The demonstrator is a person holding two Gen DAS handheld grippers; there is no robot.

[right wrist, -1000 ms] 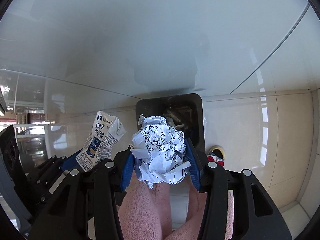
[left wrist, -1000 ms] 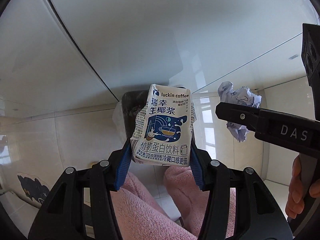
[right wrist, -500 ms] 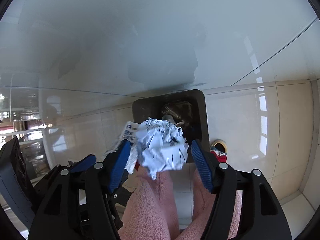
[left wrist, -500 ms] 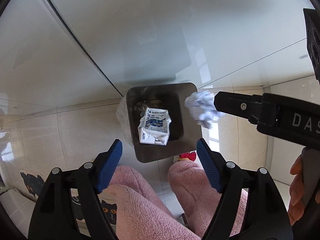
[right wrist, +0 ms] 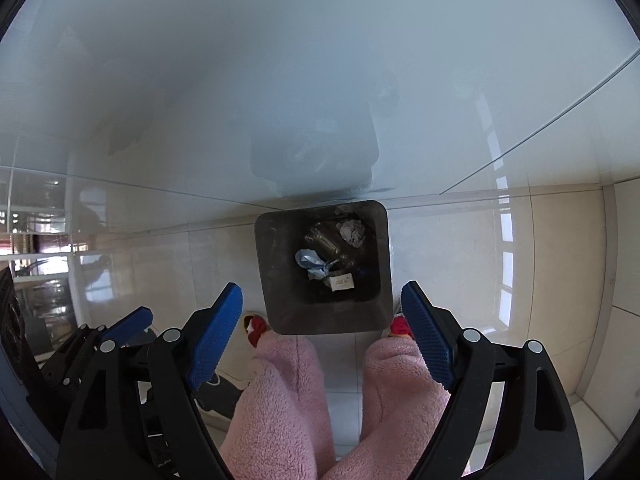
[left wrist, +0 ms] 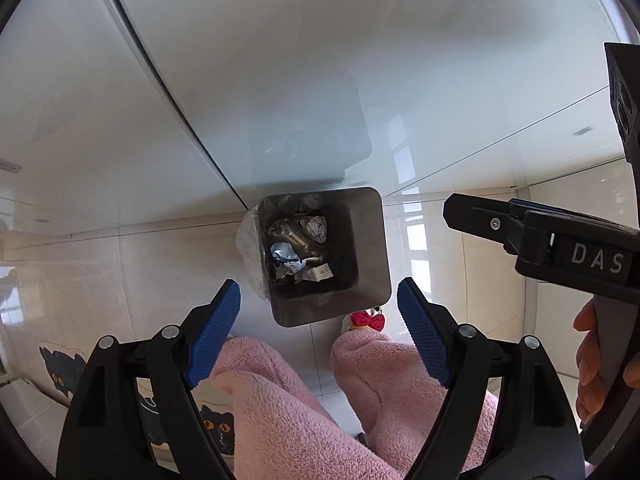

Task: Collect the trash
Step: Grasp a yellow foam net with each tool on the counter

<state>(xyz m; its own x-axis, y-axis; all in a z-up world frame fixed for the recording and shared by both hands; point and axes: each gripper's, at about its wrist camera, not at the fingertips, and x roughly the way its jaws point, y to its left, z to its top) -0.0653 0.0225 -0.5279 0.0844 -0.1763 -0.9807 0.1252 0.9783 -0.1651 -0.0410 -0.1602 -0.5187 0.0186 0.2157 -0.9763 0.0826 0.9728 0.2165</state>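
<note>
A square dark metal trash bin [left wrist: 370, 276] stands on the tiled floor below both grippers; it also shows in the right wrist view [right wrist: 382, 304]. Inside lie a crumpled paper ball [left wrist: 316, 228], a crushed milk carton [left wrist: 316, 271] and other scraps; the paper ball [right wrist: 352, 232] and the carton [right wrist: 340, 282] also show in the right wrist view. My left gripper [left wrist: 318, 322] is open and empty above the bin. My right gripper [right wrist: 322, 326] is open and empty above it too, and shows from the side in the left wrist view [left wrist: 480, 218].
The person's legs in pink fleece [left wrist: 288, 404] and slippers with red bows [left wrist: 370, 321] stand just in front of the bin. A glossy white wall [left wrist: 280, 80] rises behind it. A cat-print mat [left wrist: 60, 364] lies at the lower left.
Both grippers opened. The milk carton fell from the left gripper and the crumpled paper from the right gripper into the bin, where both now lie.
</note>
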